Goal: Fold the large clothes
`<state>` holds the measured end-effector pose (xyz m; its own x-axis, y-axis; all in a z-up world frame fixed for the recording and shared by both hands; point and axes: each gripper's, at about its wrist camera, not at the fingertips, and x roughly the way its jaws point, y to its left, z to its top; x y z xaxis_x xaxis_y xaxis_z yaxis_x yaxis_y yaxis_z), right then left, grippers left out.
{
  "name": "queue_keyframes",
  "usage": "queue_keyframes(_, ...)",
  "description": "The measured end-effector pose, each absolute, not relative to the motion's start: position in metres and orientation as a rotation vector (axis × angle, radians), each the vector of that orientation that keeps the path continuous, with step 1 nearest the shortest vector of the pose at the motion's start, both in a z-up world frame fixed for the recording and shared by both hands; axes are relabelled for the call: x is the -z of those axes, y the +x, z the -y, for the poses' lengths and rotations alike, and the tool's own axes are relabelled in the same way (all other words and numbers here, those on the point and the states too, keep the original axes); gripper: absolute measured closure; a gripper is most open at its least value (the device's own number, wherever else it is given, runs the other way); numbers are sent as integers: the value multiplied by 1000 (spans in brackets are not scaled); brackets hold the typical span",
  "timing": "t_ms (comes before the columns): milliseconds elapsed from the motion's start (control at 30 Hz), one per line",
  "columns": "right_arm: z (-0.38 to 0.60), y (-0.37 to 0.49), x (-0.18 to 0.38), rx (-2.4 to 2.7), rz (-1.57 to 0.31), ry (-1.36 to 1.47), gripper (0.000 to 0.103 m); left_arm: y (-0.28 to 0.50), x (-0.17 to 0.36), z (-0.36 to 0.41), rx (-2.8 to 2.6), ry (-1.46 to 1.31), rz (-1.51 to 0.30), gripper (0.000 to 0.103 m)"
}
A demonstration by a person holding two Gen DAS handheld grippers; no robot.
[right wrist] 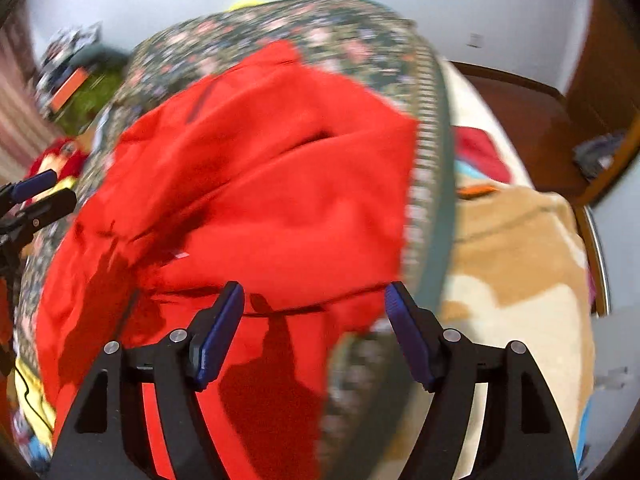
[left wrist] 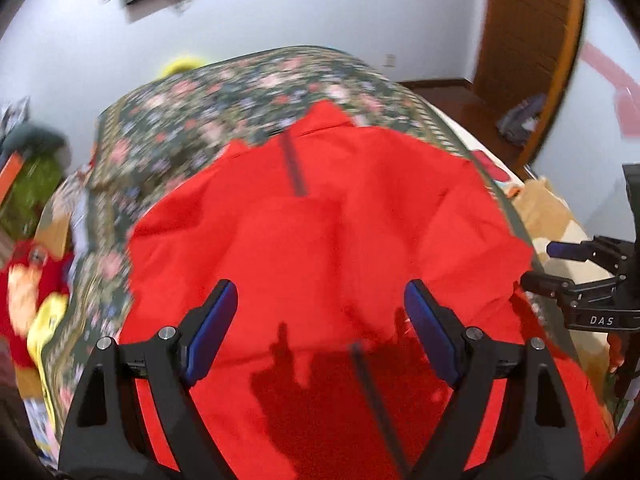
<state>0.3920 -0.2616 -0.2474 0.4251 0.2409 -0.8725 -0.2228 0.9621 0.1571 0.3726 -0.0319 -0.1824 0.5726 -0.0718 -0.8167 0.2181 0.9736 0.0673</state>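
Observation:
A large red garment (left wrist: 320,232) with a dark zipper lies spread on a floral cloth (left wrist: 224,104). My left gripper (left wrist: 320,300) hovers above its near part, open and empty. My right gripper (right wrist: 314,304) is open and empty above the garment's right edge (right wrist: 280,184), over the floral cloth (right wrist: 360,40). The right gripper also shows at the right edge of the left wrist view (left wrist: 540,264), and the left gripper at the left edge of the right wrist view (right wrist: 40,192). Both views are motion-blurred.
A tan and cream blanket (right wrist: 512,264) lies right of the floral cloth. Red and yellow clothes (left wrist: 32,288) are piled at the left. A wooden door (left wrist: 528,52) and dark floor stand at the back right, a white wall behind.

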Motion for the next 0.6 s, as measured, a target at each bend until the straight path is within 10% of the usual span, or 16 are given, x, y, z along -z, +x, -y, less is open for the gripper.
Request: queue_keyframes(600,297,413,278,-272,-1113,81,33,494,273,155,170,374,-1012,36)
